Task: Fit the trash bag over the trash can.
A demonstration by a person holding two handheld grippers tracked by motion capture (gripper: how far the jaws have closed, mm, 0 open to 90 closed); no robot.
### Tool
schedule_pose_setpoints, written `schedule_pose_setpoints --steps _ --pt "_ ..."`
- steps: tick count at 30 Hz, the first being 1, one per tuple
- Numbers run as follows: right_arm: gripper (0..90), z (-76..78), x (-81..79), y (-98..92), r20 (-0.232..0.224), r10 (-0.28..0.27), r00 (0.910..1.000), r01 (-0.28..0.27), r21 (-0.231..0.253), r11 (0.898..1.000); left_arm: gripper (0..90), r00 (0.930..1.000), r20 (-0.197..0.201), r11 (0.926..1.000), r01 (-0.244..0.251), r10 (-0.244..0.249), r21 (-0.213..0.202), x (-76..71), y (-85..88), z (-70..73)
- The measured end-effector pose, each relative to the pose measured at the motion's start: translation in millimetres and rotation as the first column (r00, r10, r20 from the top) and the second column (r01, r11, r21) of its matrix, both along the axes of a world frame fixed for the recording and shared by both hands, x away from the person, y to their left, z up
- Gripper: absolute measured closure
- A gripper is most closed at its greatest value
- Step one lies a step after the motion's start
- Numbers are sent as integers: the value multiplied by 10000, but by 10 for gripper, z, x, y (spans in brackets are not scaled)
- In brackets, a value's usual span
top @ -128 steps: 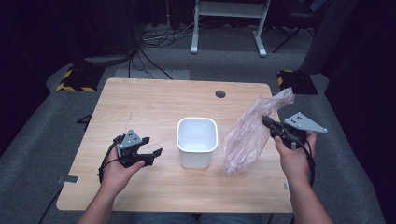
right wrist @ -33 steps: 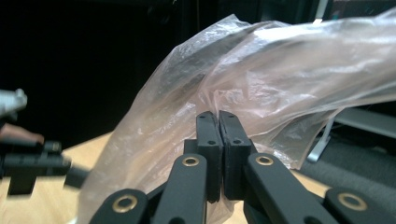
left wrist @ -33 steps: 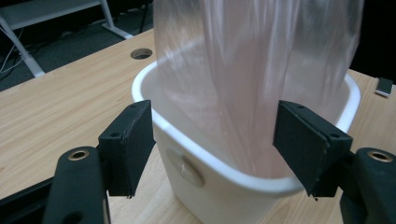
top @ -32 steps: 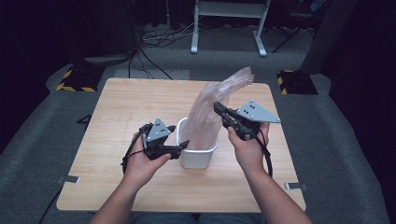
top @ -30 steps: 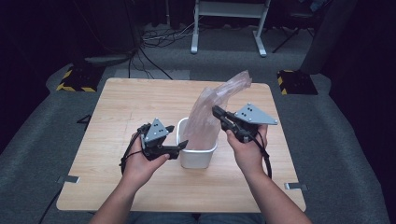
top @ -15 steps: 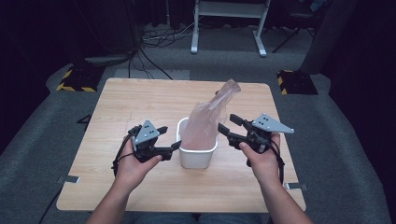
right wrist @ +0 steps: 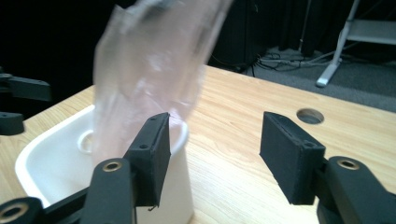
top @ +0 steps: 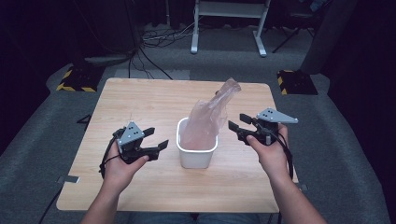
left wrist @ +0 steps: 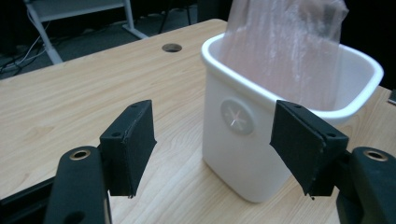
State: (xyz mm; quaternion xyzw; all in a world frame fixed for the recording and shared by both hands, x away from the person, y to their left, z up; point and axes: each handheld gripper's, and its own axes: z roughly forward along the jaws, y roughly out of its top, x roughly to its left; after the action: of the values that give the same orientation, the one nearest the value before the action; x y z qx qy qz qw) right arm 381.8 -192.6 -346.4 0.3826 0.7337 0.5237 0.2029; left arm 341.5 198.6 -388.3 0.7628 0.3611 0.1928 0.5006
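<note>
Released since a second ago, the bag (top: 208, 117) now stands in the bin (top: 196, 156), its top leaning right. Left gripper (top: 156, 139) sits spread and empty just left of the bin. Right gripper (top: 239, 123) has just been opening, seemingly clear of the bag, just right.

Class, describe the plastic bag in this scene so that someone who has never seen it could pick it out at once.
Start at the wooden table. Near its middle stands a white bin, between the two hand-held grippers. The plastic bag stands in that bin, rising well above its rim: it is the one clear, crinkled, see-through thing there.
</note>
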Motion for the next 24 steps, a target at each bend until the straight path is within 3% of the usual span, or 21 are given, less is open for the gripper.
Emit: schedule_pose_setpoints --steps 5,9,11,16,24 --pt "448 -30 112 -79 -189 -544 9983 544 10 9985 305 9999 32 9999 -123 123 23 -4 25 8" --pt "448 -84 184 -69 -334 -652 9973 649 -75 9979 308 9999 79 10000 -96 96 26 1 0 24" --pt "449 -112 195 -34 -427 -570 9975 567 -90 9984 371 9997 -146 9998 209 -210 -77 27 -32 26" --pt "449 -149 206 14 -553 -365 9978 344 -377 9987 369 9990 -155 9989 420 -417 194 94 -112 96" --pt "431 -145 177 115 -342 16 9994 -21 -155 9999 345 9939 -198 9939 1087 -1084 197 330 -404 223"
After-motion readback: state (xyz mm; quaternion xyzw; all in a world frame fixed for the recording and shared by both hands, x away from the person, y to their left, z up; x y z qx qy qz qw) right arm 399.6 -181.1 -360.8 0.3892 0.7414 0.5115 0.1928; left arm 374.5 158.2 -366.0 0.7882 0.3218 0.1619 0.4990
